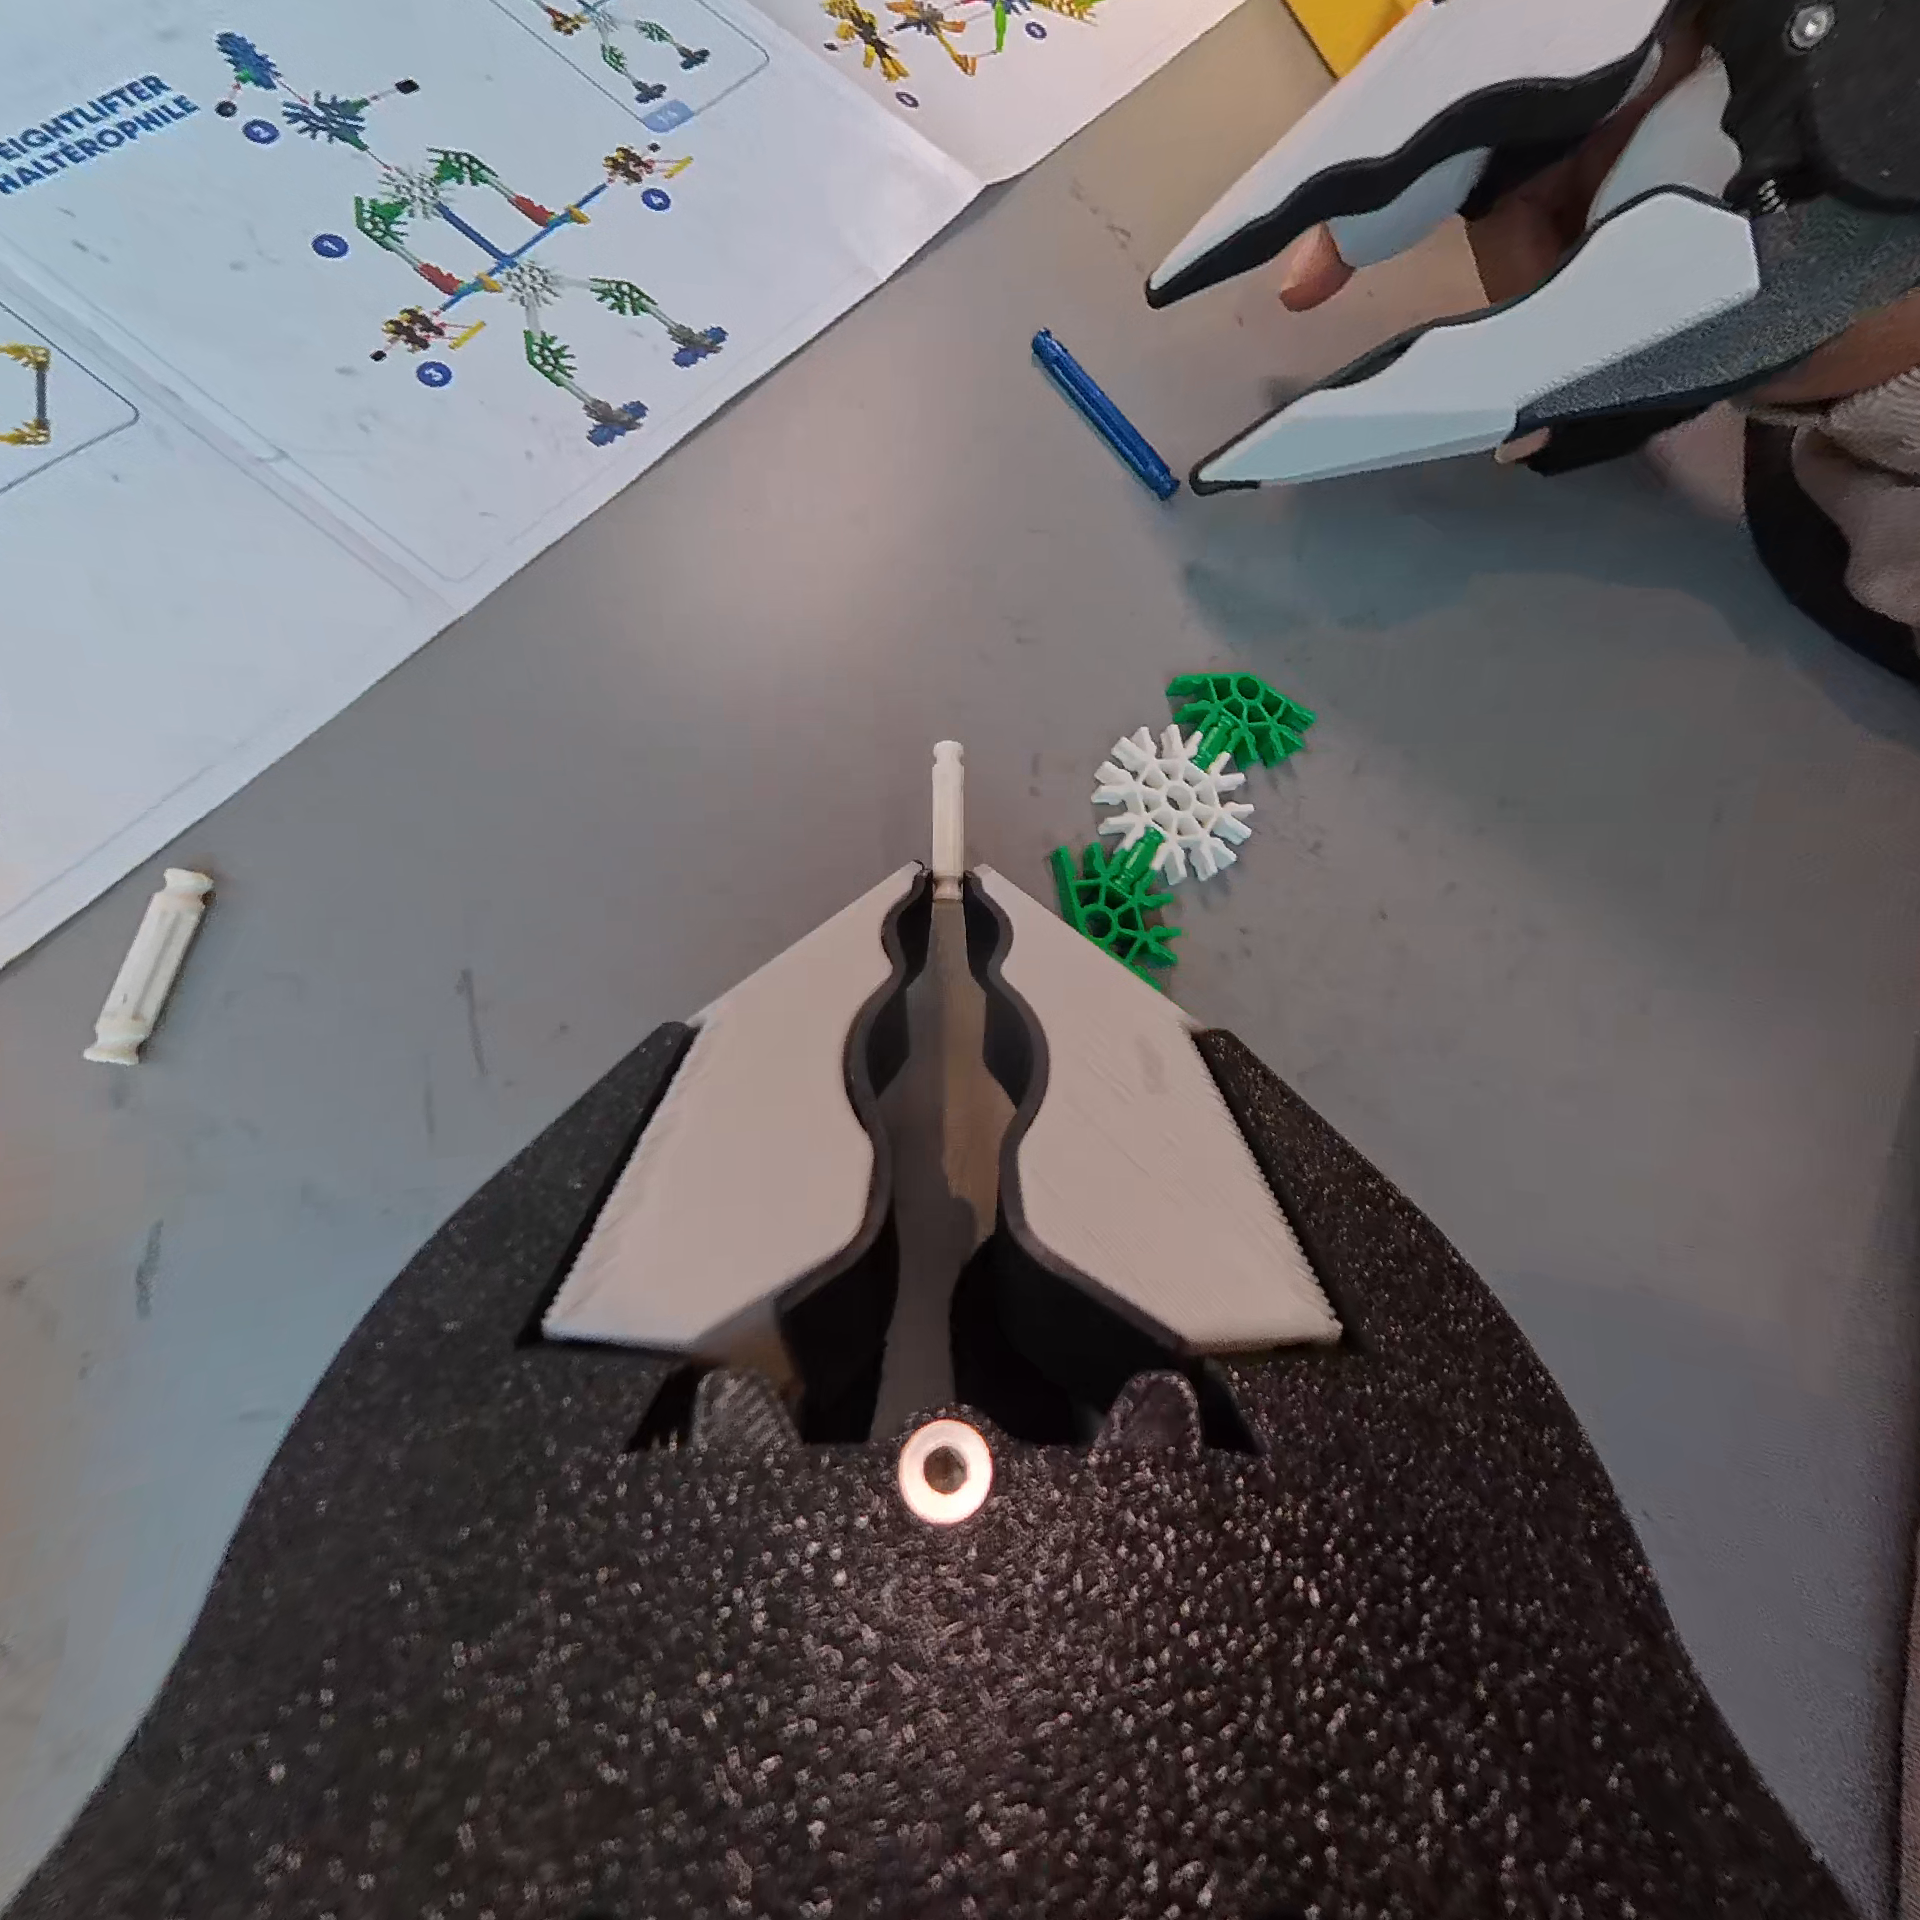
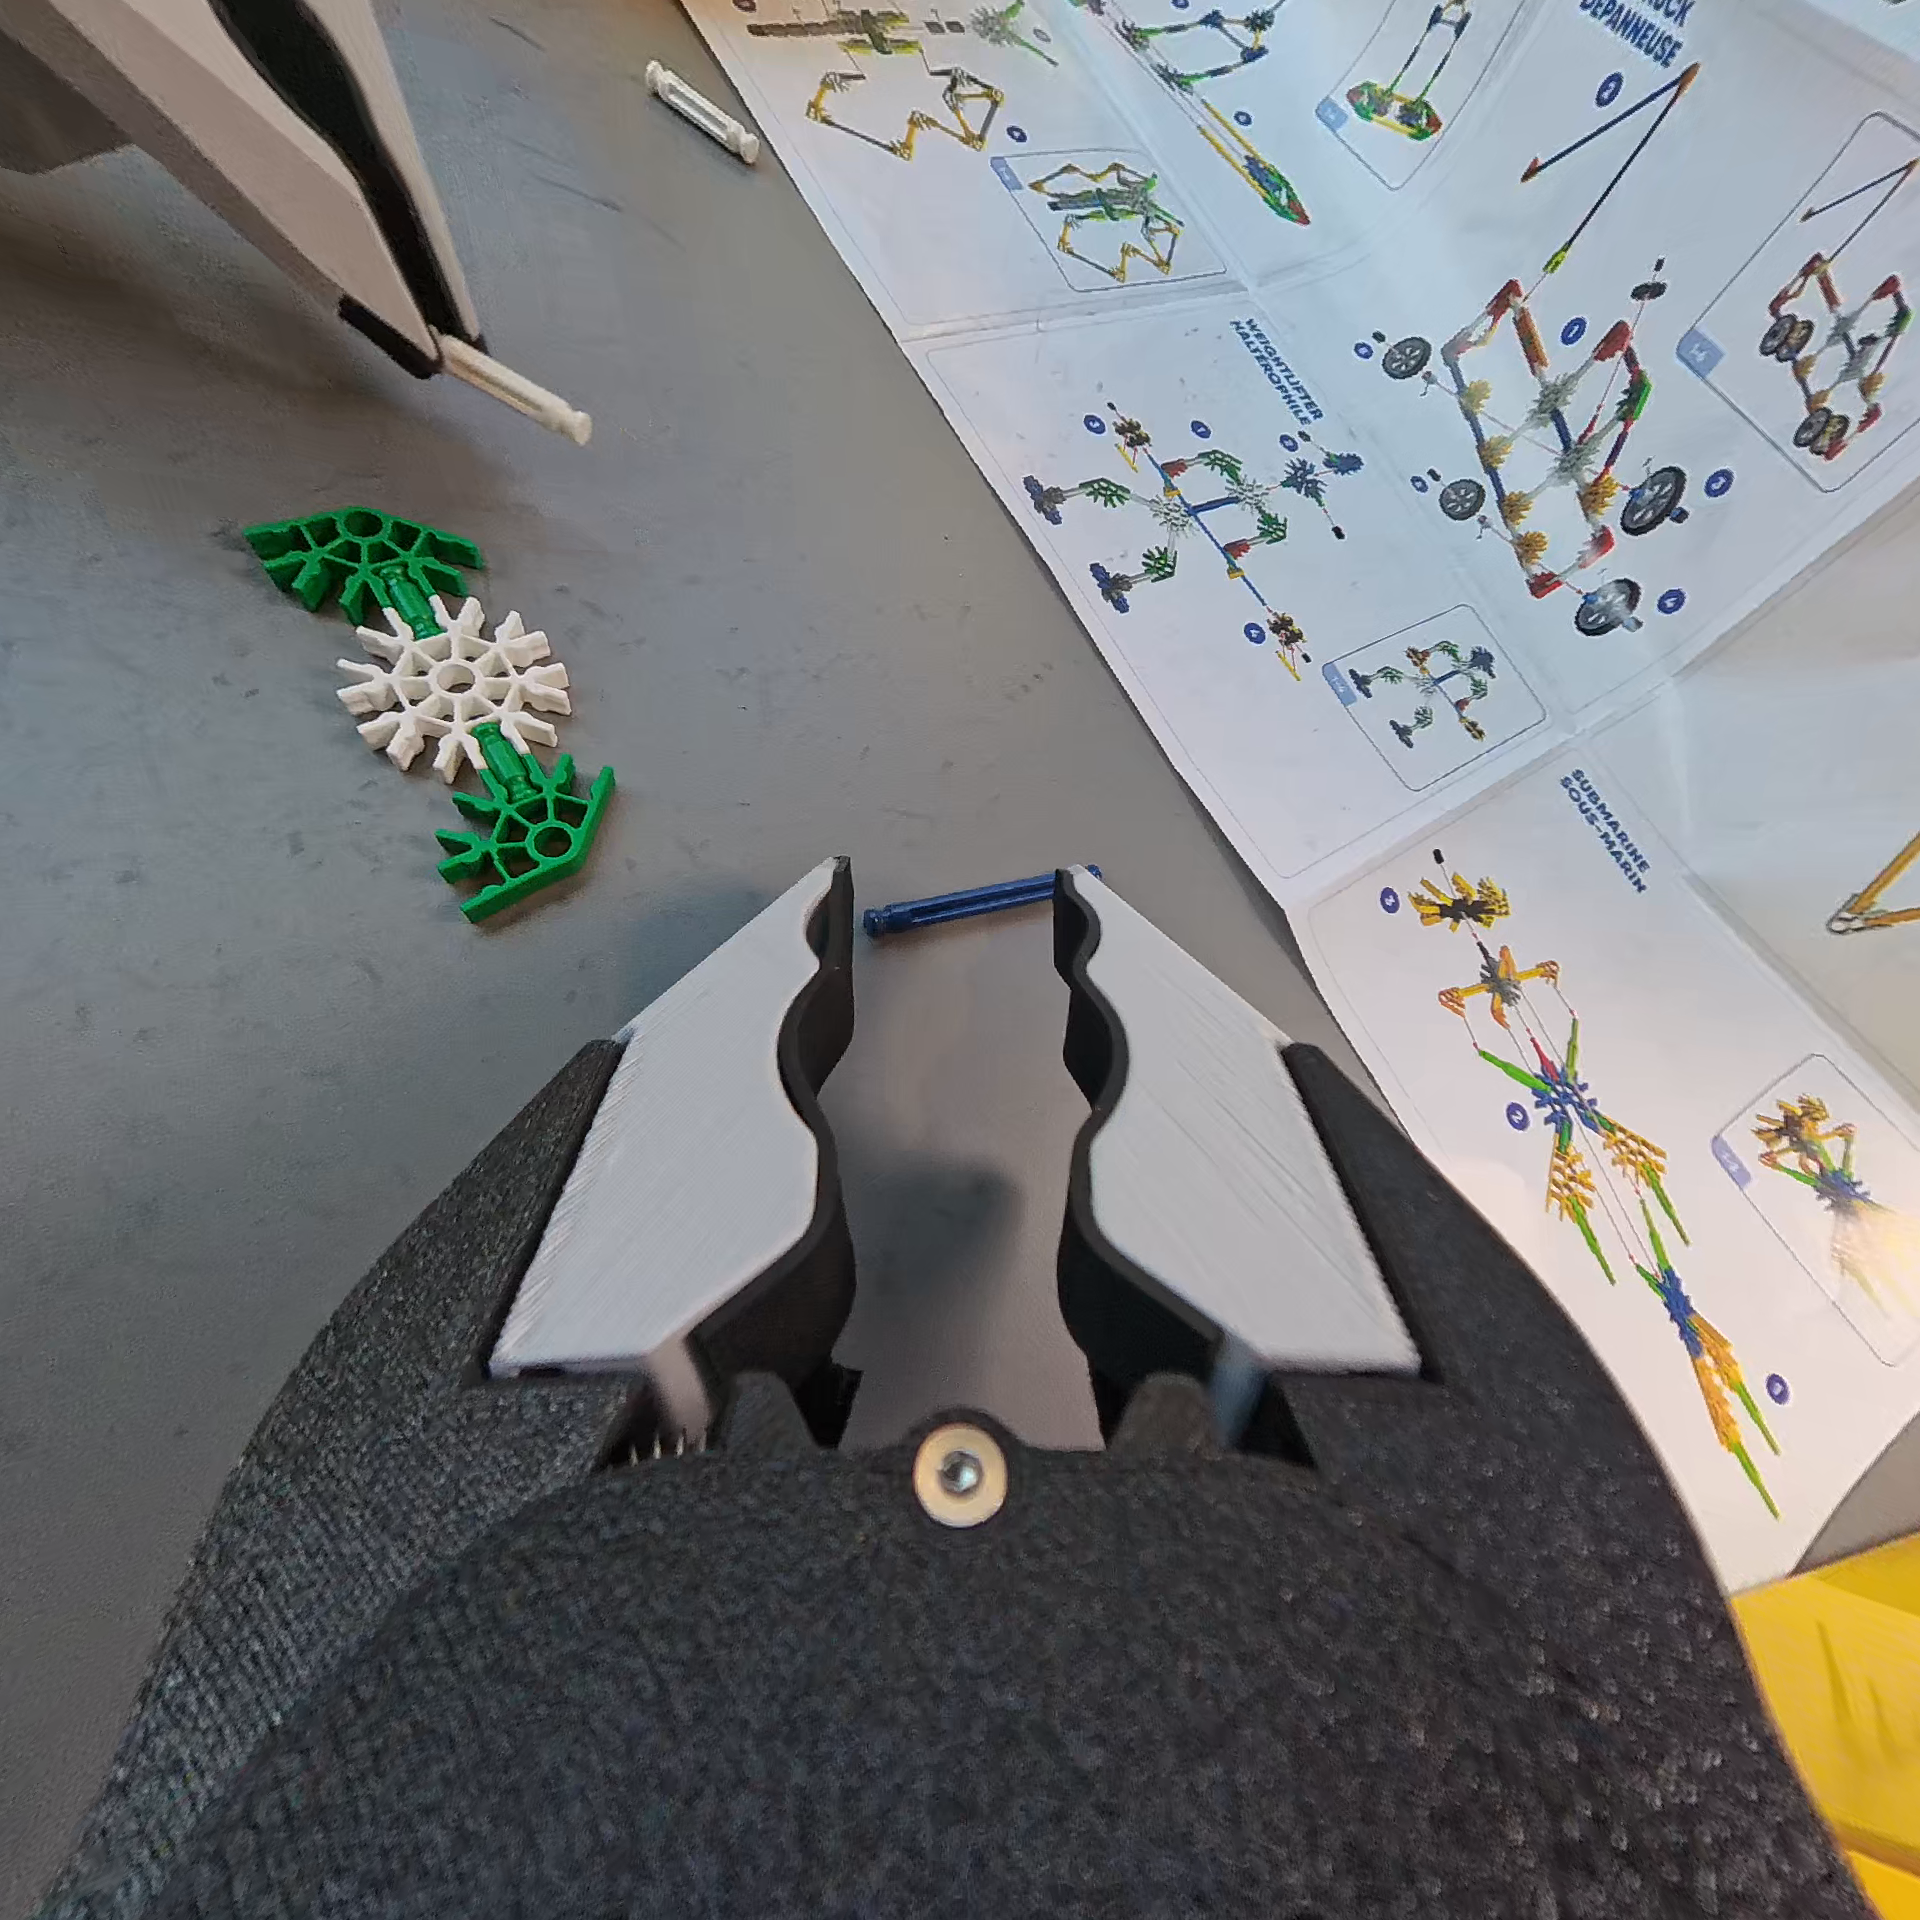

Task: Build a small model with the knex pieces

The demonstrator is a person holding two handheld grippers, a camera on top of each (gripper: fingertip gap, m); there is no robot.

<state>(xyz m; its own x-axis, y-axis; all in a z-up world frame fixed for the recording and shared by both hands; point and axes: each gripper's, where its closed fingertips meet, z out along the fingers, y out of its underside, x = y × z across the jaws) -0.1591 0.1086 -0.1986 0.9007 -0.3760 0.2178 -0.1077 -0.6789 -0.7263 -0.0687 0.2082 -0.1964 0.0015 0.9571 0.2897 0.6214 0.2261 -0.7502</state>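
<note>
My left gripper (image 1: 943, 881) is shut on a short white rod (image 1: 947, 805) that sticks out past its tips above the grey table; it also shows in the right wrist view (image 2: 516, 390). Just right of it lies a small assembly: a white snowflake connector (image 1: 1172, 801) joined by green rods to two green fan connectors (image 1: 1242, 715); it also shows in the right wrist view (image 2: 453, 686). My right gripper (image 2: 954, 878) is open, its tips on either side of a blue rod (image 2: 961, 902) lying on the table. From the left wrist view the right gripper (image 1: 1174, 390) is beside the blue rod (image 1: 1103, 412).
A large white instruction sheet (image 1: 312, 343) with coloured model drawings lies at the far left; it also shows in the right wrist view (image 2: 1455, 520). A second white rod (image 1: 149, 966) lies by its edge. A yellow box (image 2: 1839, 1714) is at the right. A person's hand (image 1: 1320, 275) holds the right gripper. About 15 cm separates my left fingertips from my right. The white snowflake connector (image 1: 1172, 801) lies around 6 cm away from my left fingertips. My right wrist view (image 2: 463, 680) looks at it from another angle.
</note>
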